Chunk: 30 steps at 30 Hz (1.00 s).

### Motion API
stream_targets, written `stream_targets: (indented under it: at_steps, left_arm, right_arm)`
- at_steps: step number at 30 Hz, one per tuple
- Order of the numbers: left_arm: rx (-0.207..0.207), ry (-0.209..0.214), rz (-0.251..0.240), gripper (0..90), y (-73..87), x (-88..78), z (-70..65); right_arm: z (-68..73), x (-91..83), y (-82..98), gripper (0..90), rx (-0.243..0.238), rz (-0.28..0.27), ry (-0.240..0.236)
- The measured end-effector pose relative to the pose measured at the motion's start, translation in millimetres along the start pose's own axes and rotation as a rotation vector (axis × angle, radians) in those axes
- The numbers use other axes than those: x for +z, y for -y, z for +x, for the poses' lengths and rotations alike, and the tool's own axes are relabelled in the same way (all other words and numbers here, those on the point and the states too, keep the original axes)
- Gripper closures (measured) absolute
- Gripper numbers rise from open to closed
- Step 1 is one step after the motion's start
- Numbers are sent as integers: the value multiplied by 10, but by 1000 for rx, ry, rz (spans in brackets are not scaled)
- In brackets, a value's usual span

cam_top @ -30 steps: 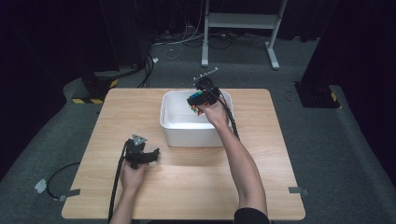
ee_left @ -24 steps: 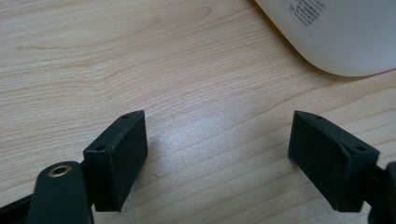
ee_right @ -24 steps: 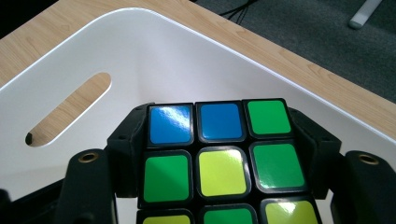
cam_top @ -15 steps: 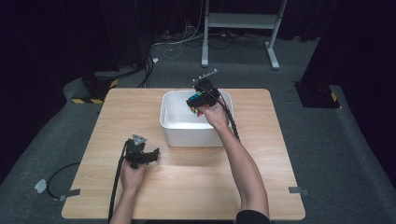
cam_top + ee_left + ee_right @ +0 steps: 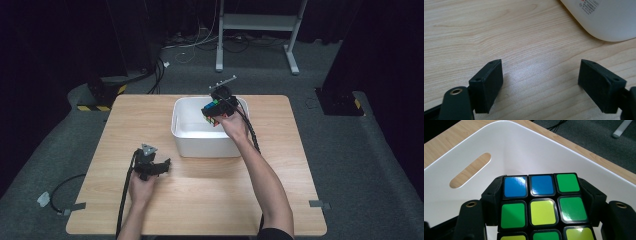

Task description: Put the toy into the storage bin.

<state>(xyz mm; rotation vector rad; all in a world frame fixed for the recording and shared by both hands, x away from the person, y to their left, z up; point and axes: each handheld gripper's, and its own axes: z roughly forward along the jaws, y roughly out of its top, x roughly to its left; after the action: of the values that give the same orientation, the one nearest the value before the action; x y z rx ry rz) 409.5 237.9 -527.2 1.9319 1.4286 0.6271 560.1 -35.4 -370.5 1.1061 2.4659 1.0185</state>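
A pale wooden table [image 5: 300, 150] stands on a grey carpeted floor [image 5: 360, 150], and the person's two forearms enter the high view from its 6 o'clock edge. A white plastic bin [image 5: 186, 131] sits on the tabletop just past the centre toward 12 o'clock; in the right gripper view its far wall [image 5: 529, 147] shows an oblong handle slot [image 5: 470, 170] at about 10 o'clock.

The right forearm [image 5: 265, 185] stretches long and nearly straight from 6 o'clock up toward 12, leaning slightly to 11, with the right hand [image 5: 234, 125] at the bin's 3 o'clock rim. The right gripper [image 5: 218, 107] is held above the bin's 1 o'clock corner, its jaws angled down into the bin, a black cable trailing back along the arm. Its jaws are clamped on a puzzle cube [image 5: 212, 110]; in the right gripper view the cube [image 5: 541, 205] sits squarely between the two black jaws, which press on its left and right sides, and its facing side shows blue, green and yellow tiles. The cube hangs over the bin's inside; whether it touches the floor of the bin cannot be told.

The left forearm is short in the high view, with the left hand [image 5: 142, 182] resting on the table at about 7 o'clock from the bin. The left gripper [image 5: 155, 167] lies low over the wood, pointing toward 3 o'clock. In the left gripper view its jaws stand wide apart with bare tabletop [image 5: 524, 37] between them, and the bin's rounded corner [image 5: 604, 22] sits at 1 o'clock.
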Motion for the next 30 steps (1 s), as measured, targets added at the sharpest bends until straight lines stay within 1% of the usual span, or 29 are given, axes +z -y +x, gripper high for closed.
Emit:
stream_targets:
  at_steps: [3,6,9,13,30]
  left_arm:
    - [-1,0,0,201,0,1,-1]
    - [0,0,0,201,0,0,-1]
    - [0,0,-1,201,-1,2,-1]
    - [1,0,1,200,-1,2,-2]
    - [1,0,1,199,-2,2,-2]
  right_arm:
    - [11,-27,40,334,-2,-5,-8]
    - [15,-46,60,335,-11,1,0]
    - [21,-67,82,335,-13,-9,-7]
    - [39,-96,111,334,-28,-3,3]
    - [110,-171,164,335,-24,-12,-7]
